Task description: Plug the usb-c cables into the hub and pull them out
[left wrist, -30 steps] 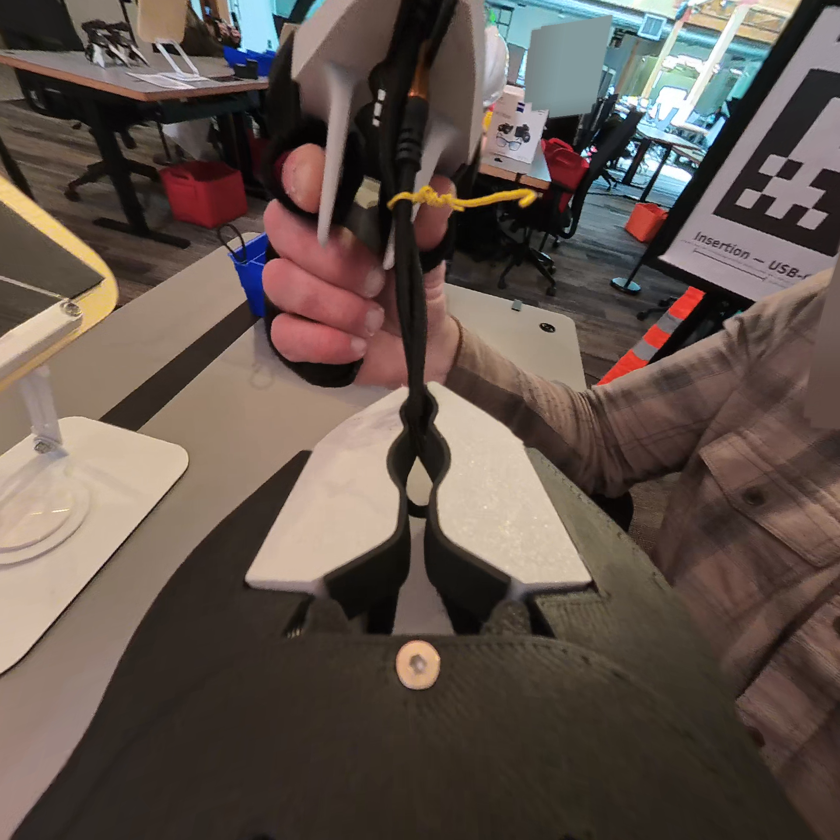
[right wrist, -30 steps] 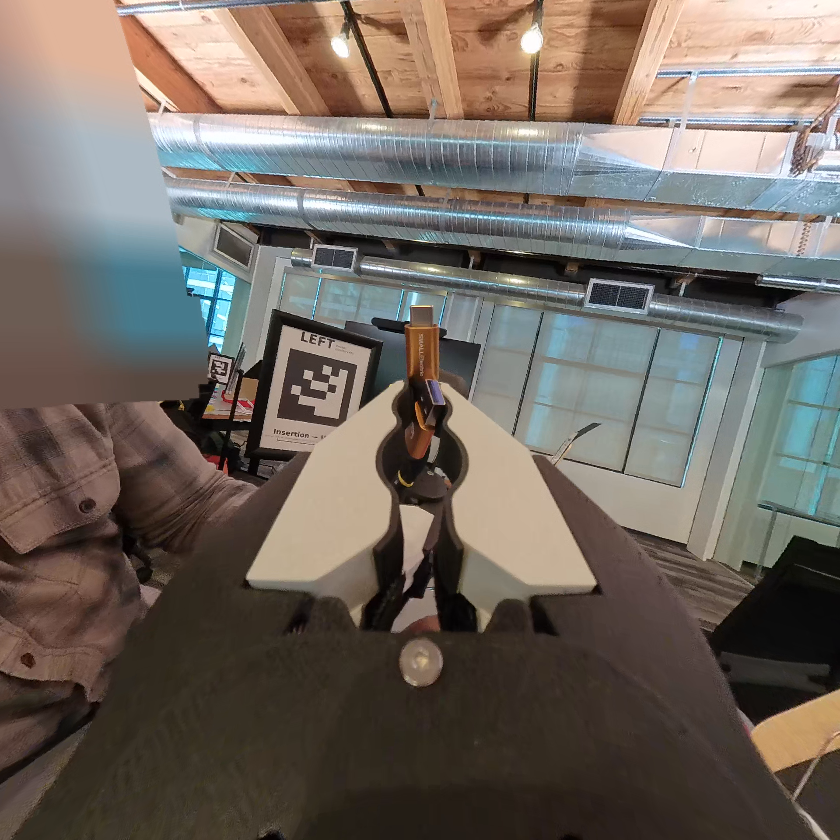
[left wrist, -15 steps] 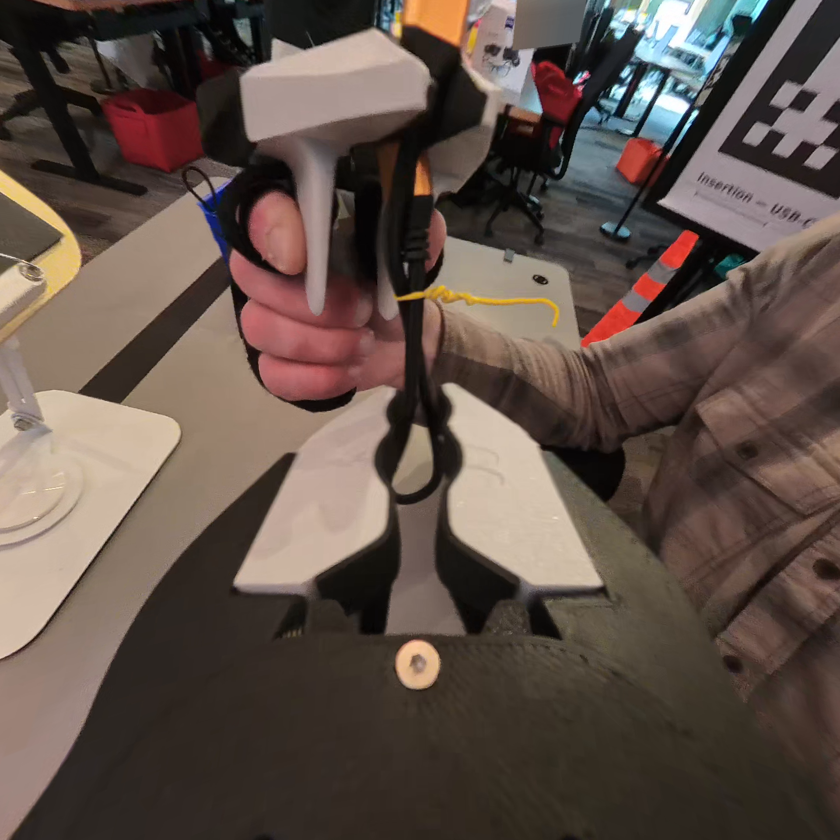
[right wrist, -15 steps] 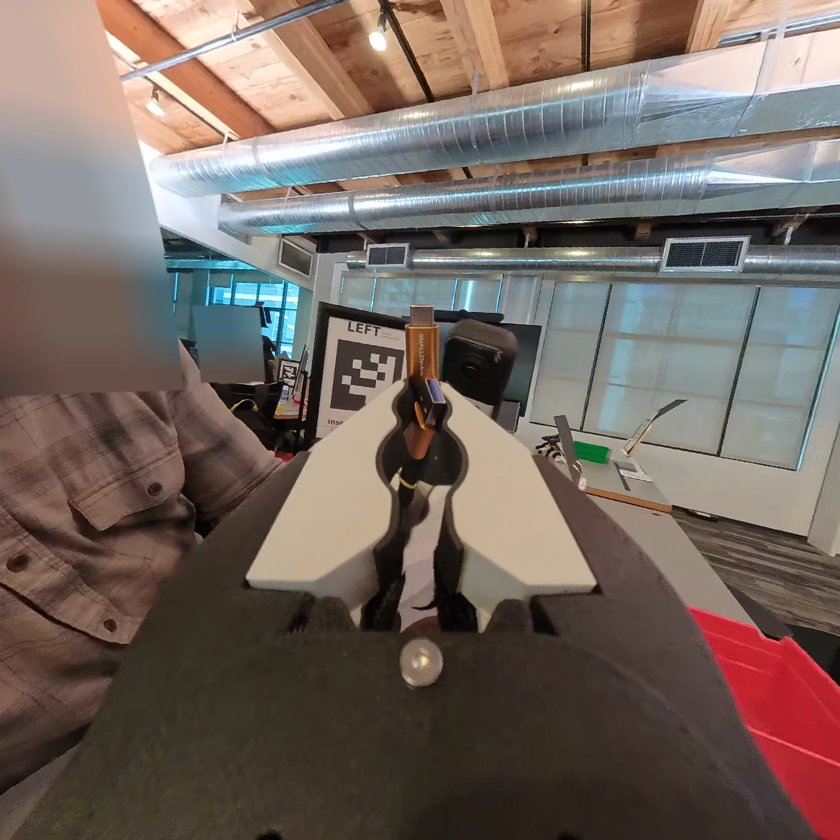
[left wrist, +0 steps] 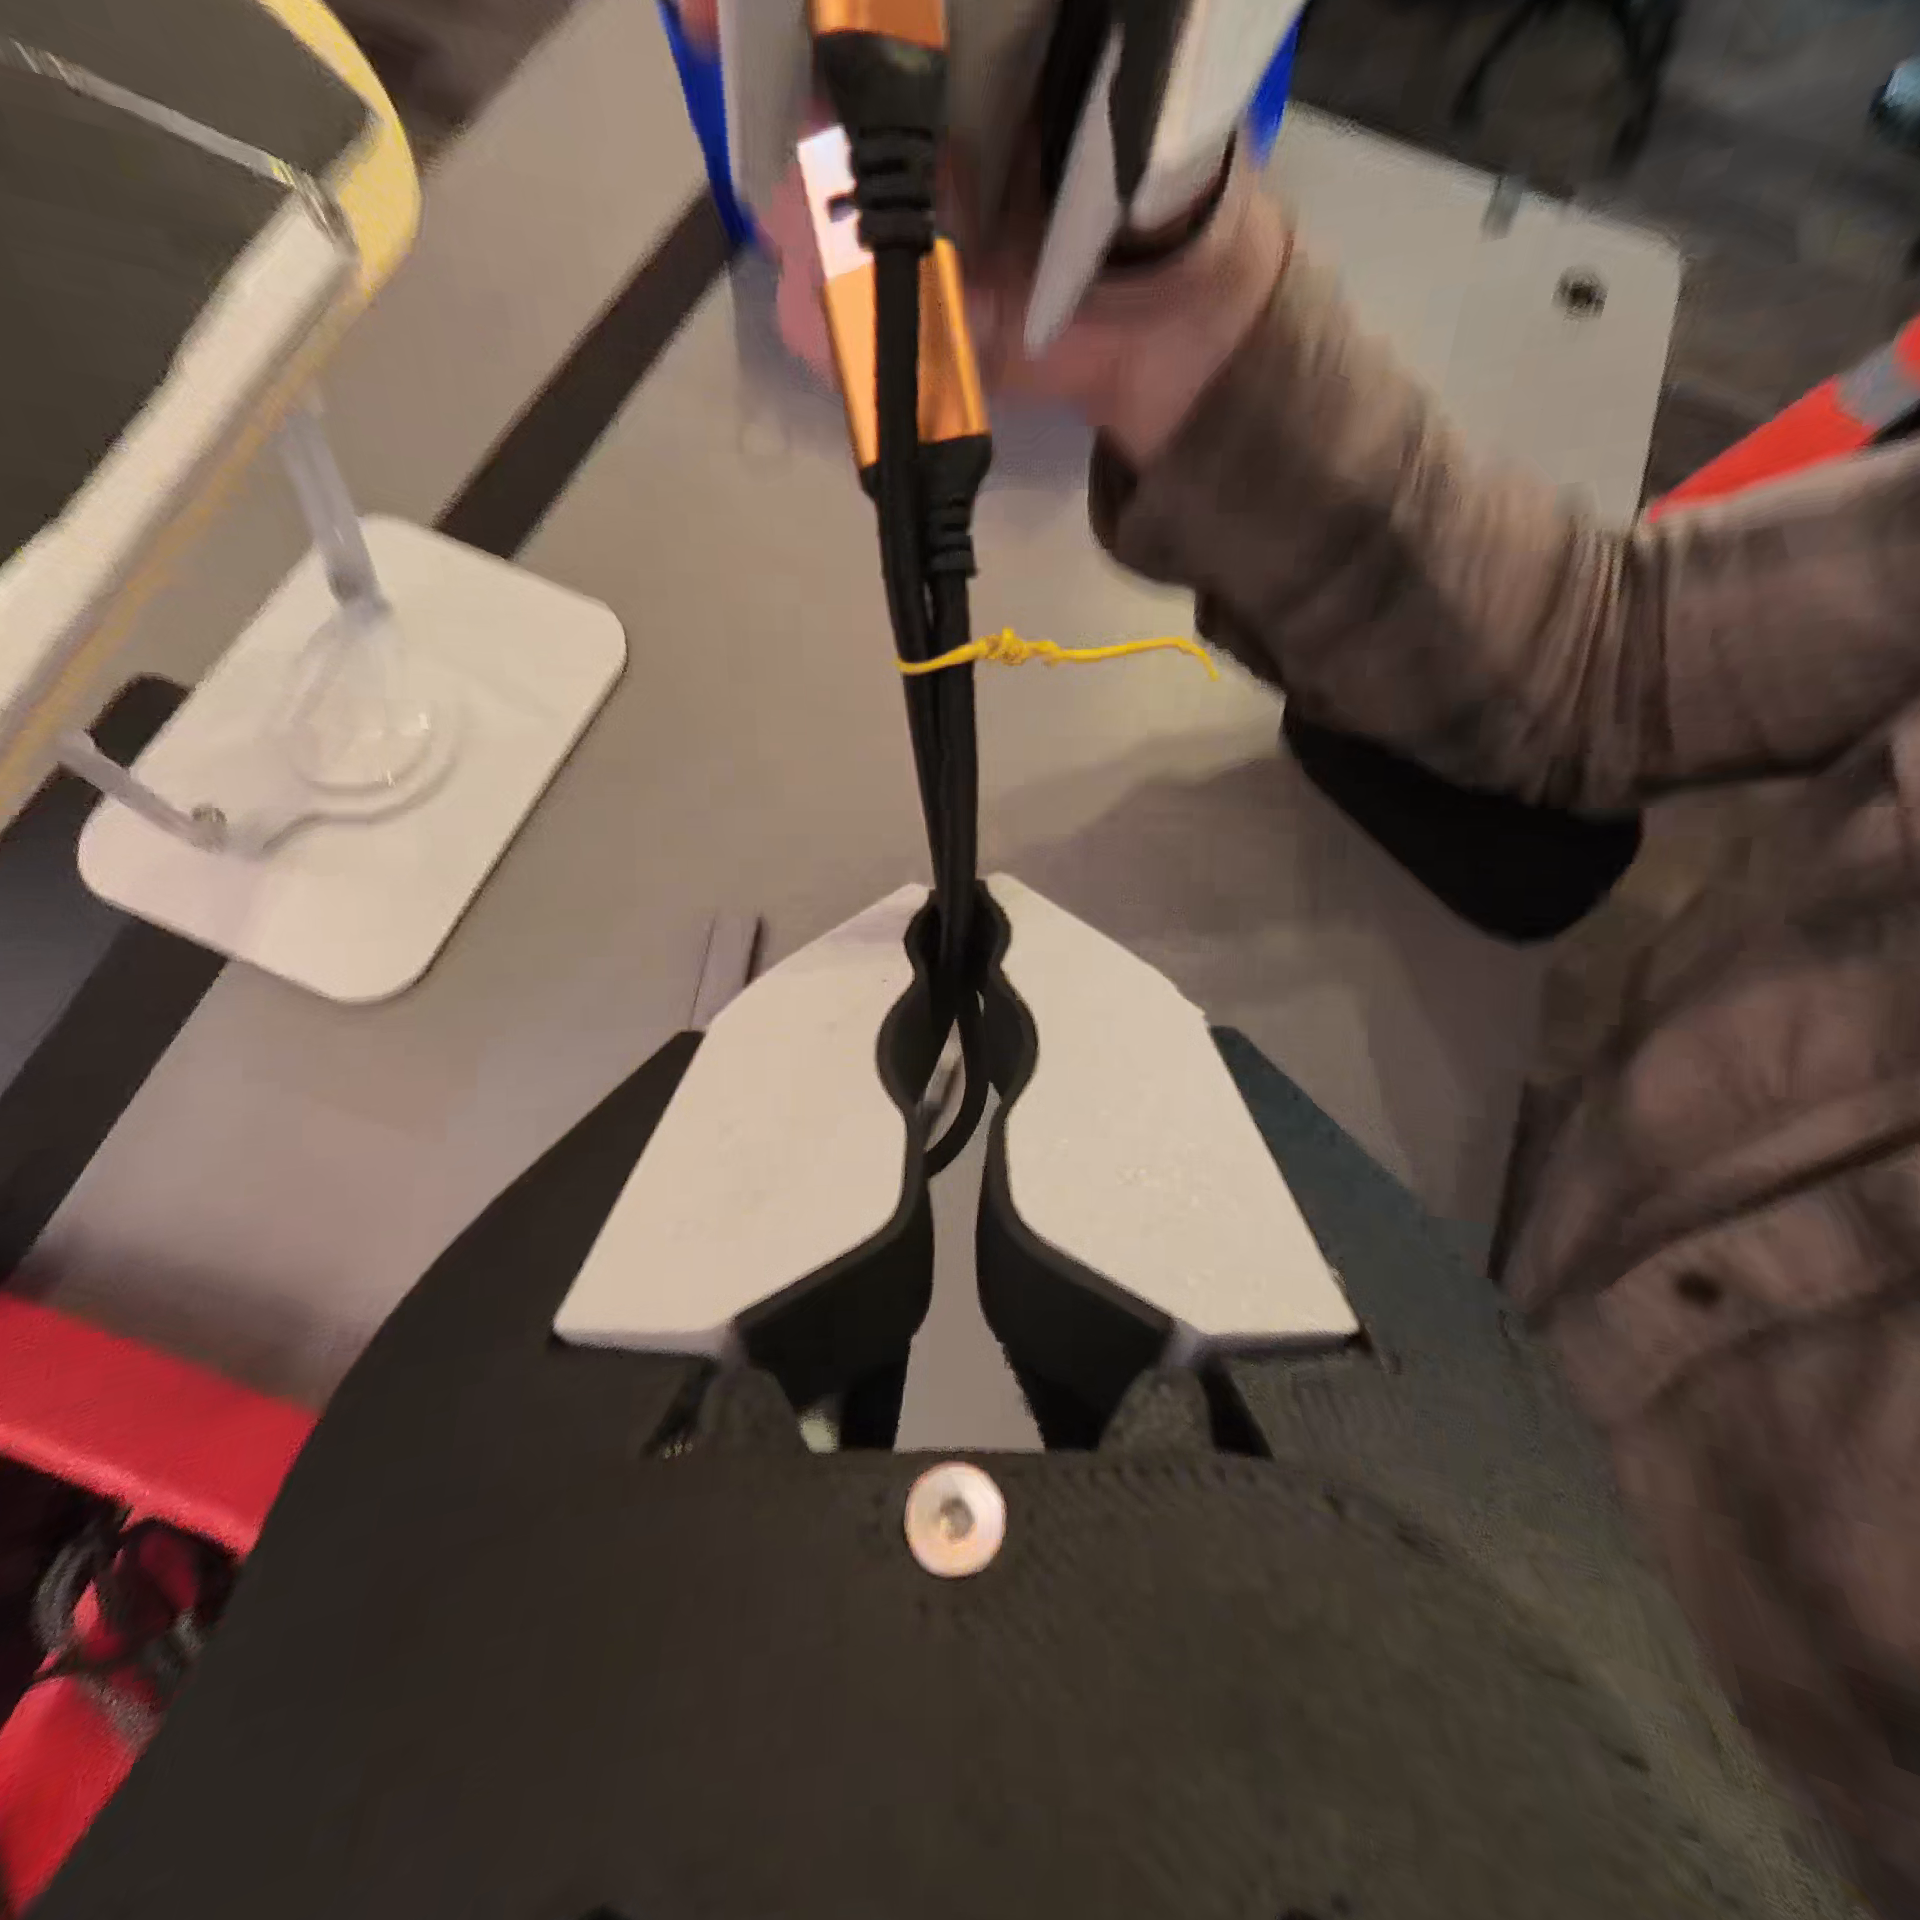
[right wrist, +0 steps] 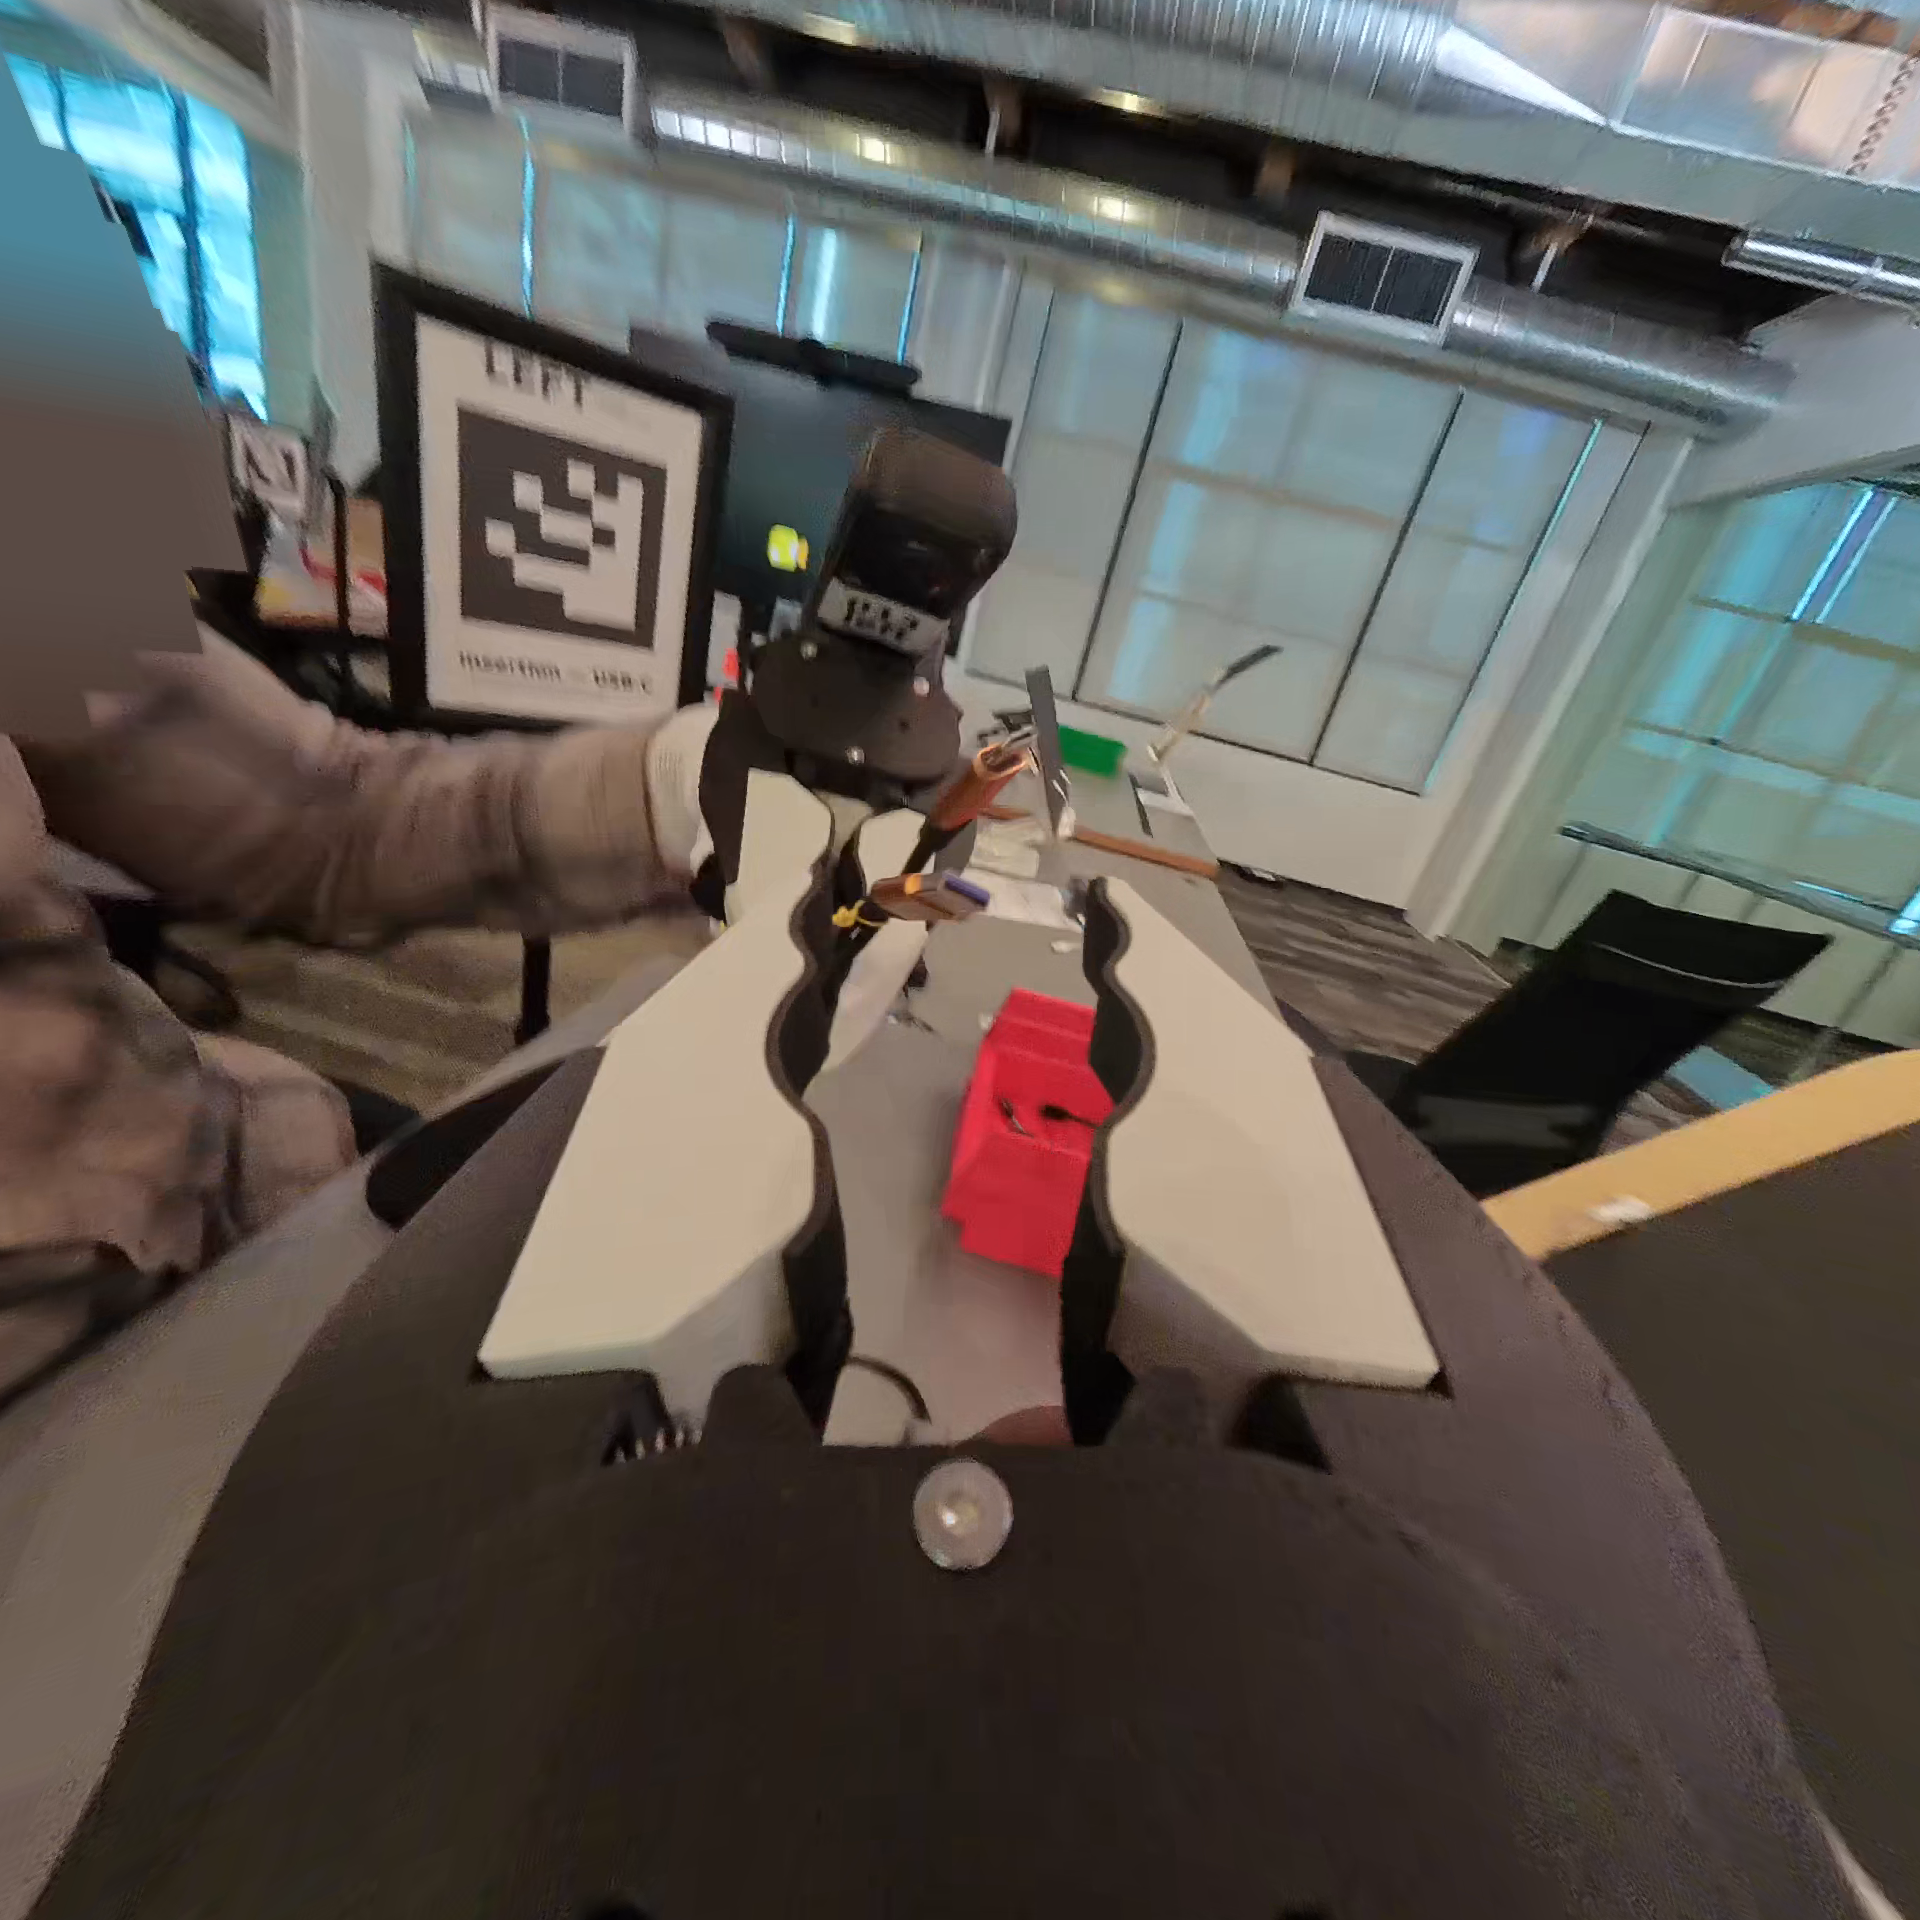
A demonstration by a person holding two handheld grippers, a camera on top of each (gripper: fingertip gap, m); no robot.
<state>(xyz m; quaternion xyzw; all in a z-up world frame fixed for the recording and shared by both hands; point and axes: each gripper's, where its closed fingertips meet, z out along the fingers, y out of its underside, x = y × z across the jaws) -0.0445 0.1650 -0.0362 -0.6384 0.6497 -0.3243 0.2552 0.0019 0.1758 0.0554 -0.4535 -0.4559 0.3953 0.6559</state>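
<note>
My left gripper (left wrist: 958,920) is shut on a bundle of black cables (left wrist: 940,748) bound by a yellow tie (left wrist: 1013,652). Two orange plugs rise from the bundle: one nearer (left wrist: 914,353), one at the top edge (left wrist: 878,62). A white finger (left wrist: 1075,229) of the right gripper blurs past beside them. In the right wrist view my right gripper (right wrist: 951,920) is open and empty. Just beyond it the left gripper (right wrist: 844,873) holds the cables, with both orange plugs (right wrist: 966,800) sticking out. I cannot make out a hub.
A clear stand on a white base (left wrist: 343,758) carries a yellow-edged panel (left wrist: 384,197) at the left of the grey table (left wrist: 727,582). A red bin (right wrist: 1029,1122) sits on the table ahead. A marker board (right wrist: 566,540) and a black chair (right wrist: 1558,1039) stand behind. My hands' fingertips stand some 10 centimeters from each other.
My right gripper has opened and let go of the orange plug. The cable bundle now hangs from the left gripper alone. Both views have tipped down toward the table.
</note>
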